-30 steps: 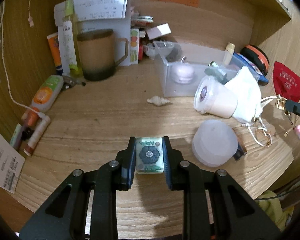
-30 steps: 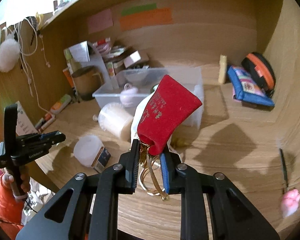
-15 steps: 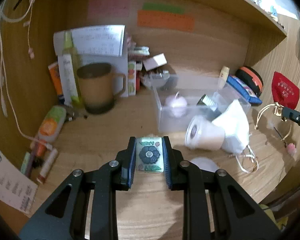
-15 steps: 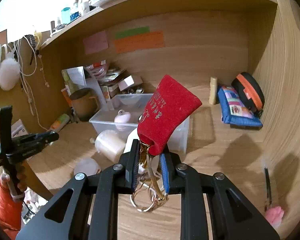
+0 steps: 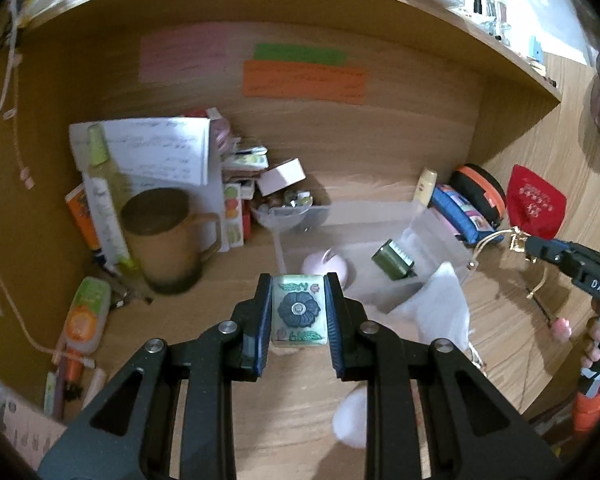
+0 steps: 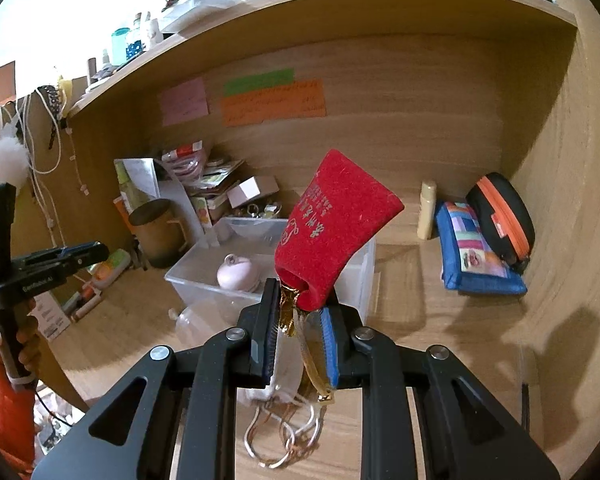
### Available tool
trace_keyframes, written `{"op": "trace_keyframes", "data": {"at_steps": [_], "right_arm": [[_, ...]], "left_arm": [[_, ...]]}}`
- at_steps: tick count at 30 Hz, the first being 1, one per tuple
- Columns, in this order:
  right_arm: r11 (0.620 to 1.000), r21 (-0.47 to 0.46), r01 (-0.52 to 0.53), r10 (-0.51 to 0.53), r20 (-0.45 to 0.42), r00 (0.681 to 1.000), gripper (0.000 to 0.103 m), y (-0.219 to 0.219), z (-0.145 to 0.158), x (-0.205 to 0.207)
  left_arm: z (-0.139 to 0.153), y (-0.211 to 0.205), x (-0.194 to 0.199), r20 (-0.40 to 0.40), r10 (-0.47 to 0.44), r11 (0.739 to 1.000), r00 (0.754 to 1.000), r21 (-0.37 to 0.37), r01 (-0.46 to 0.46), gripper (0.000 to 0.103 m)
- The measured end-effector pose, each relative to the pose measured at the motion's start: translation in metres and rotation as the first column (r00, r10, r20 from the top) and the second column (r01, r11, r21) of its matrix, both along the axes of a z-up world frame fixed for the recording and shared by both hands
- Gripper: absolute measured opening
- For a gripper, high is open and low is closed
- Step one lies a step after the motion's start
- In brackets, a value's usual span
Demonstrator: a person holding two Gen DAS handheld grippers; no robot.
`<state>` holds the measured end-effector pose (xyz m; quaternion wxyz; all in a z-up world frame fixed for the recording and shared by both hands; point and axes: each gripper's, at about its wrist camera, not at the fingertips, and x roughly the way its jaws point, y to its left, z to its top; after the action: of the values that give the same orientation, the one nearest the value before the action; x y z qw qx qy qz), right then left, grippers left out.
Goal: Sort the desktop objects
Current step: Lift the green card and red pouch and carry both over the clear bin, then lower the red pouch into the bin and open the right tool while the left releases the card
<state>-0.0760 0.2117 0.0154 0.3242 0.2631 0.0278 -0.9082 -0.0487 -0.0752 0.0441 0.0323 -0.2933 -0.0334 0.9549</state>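
Clamping tile [image 5: 299, 311], left gripper [image 5: 299, 314] above bin rim [image 5: 279, 250]; right gripper [image 6: 299, 322] pinches red pouch [image 6: 332, 236].

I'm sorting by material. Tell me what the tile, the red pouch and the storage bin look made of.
Tile: looks like glossy resin or plastic, with a milky translucent rim and a printed flower.
Red pouch: seems to be velvety fabric, matte and fuzzy, with gold lettering and gold cords.
Storage bin: clear, slightly frosted plastic; the contents show through its walls.
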Motion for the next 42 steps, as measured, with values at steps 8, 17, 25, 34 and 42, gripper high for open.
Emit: {"op": "trace_keyframes", "data": {"at_steps": [8,17,25,34,42], "right_arm": [[1.0,0.03,0.002,-0.003,0.004,1.0,0.017,-0.018,0.001,-0.029],[0.999,0.053,-0.004,0.003,0.034,0.999,0.017,-0.031,-0.011,-0.062],[0.995,0.095,-0.021,0.013,0.084,0.996,0.017,-0.046,-0.029,-0.089],[0.986,0.153,-0.068,0.048,0.134,0.99,0.018,-0.067,-0.049,-0.113],[0.97,0.221,-0.105,0.075,0.14,0.987,0.018,-0.082,-0.061,-0.125]], "left_arm": [[0.011,0.006,-0.036,0.003,-0.05,0.999,0.999,0.018,0.05,0.024],[0.006,0.017,-0.083,0.059,-0.09,0.996,0.994,0.019,0.089,0.024],[-0.011,0.031,-0.121,0.118,-0.122,0.993,0.986,0.017,0.121,0.024],[-0.037,0.051,-0.164,0.208,-0.176,0.984,0.962,0.013,0.177,0.024],[-0.06,0.073,-0.194,0.285,-0.217,0.974,0.934,0.0,0.226,0.024]]}}
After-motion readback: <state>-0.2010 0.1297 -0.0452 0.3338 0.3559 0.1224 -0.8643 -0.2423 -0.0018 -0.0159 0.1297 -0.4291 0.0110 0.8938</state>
